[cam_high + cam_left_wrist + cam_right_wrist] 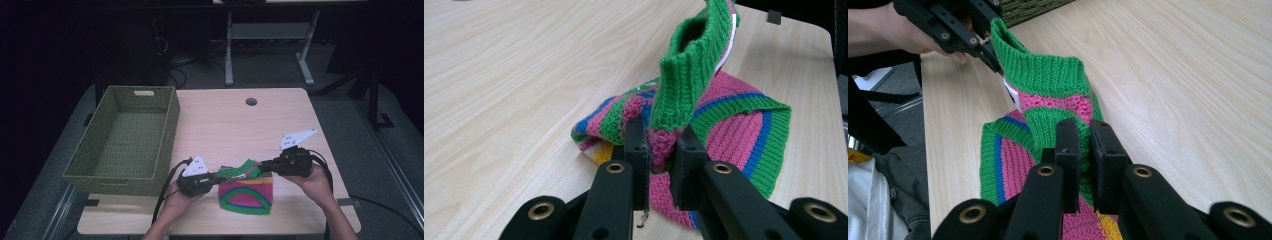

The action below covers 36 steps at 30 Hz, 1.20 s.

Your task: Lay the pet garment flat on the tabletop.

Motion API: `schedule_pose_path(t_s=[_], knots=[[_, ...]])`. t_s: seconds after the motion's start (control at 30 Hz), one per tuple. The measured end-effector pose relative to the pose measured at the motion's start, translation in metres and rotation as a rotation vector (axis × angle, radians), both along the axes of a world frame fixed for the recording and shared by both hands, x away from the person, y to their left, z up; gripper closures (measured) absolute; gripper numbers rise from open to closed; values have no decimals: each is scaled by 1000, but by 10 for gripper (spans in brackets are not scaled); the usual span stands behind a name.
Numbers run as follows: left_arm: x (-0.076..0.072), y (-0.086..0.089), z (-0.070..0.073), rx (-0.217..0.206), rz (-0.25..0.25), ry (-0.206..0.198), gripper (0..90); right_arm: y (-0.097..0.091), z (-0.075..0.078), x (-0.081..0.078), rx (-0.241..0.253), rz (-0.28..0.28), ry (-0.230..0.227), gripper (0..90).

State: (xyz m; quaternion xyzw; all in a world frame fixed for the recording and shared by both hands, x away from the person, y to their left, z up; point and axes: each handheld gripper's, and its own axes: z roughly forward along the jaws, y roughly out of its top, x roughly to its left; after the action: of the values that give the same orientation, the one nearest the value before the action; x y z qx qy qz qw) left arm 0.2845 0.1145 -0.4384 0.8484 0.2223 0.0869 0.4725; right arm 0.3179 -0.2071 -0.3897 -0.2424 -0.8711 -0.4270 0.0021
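Observation:
A small knitted garment (246, 192) in pink, green, blue and yellow stripes lies near the table's front edge, its green ribbed collar lifted. My left gripper (220, 176) pinches the garment's left shoulder; in the left gripper view the jaws are shut on pink knit (661, 150), with the collar (689, 75) rising above them. From the right, my right gripper (264, 164) is shut on the collar's other side, and green knit (1048, 75) stretches away from its jaws (1084, 150). The left gripper (973, 37) appears far off in the right gripper view.
An empty green woven basket (127, 137) stands at the table's left side, close to my left hand. A round cable hole (251, 101) sits near the far edge. The pale wooden tabletop (235, 125) stretches beyond the garment.

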Motion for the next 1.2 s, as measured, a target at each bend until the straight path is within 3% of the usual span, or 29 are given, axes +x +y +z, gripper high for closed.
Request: schedule_pose_path(t_s=[0.33, 0.57, 0.83, 1.2], knots=[[2, 2, 17, -18, 19, -10, 804, 2, 10, -5, -6, 1, -25, 834], [9, 0, 25, -6, 41, -8, 804, 2, 15, -1, -11, -2, -34, 833], [14, -4, 25, 2, 65, 3, 804, 1, 13, 9, -21, -12, -18, 833], [25, 1, 23, -22, 97, 32, 804, 7, 18, 22, -45, -6, -19, 832]])
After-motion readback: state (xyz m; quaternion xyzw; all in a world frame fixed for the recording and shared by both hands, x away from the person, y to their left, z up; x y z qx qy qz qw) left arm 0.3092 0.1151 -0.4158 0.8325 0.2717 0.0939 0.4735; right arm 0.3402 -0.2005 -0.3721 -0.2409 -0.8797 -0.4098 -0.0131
